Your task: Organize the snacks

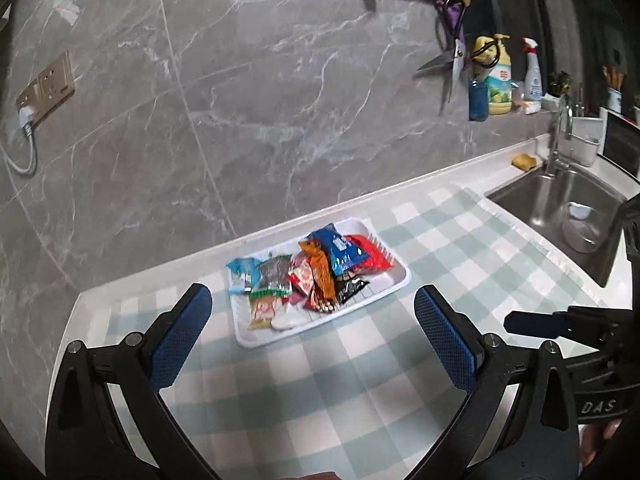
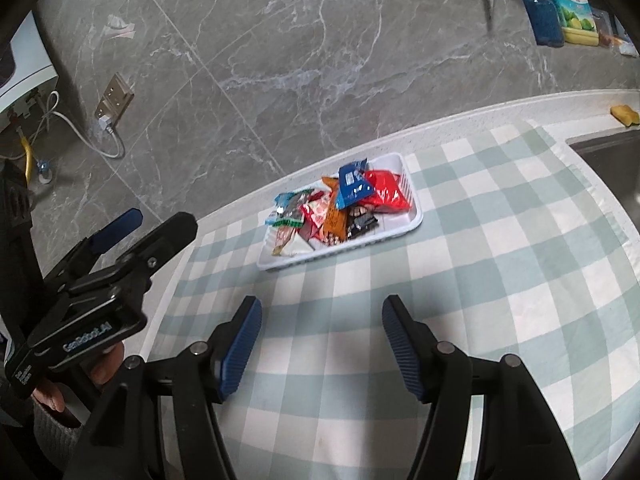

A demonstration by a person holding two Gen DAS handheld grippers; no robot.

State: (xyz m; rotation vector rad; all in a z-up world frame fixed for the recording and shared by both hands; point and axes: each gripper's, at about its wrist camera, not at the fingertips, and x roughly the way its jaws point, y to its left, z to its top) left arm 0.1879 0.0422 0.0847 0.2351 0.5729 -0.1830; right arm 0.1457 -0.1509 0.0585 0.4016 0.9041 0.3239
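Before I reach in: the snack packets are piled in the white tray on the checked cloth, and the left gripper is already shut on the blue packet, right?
No: the left gripper is open and empty, short of the white tray, as the left wrist view shows. The rest holds.

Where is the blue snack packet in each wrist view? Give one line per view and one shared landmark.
Left wrist view: the blue snack packet lies atop the pile, right of centre in the white tray, mid-frame.
Right wrist view: the same packet lies toward the tray's far right end, above centre.
Shared landmark: the red packet beside it.
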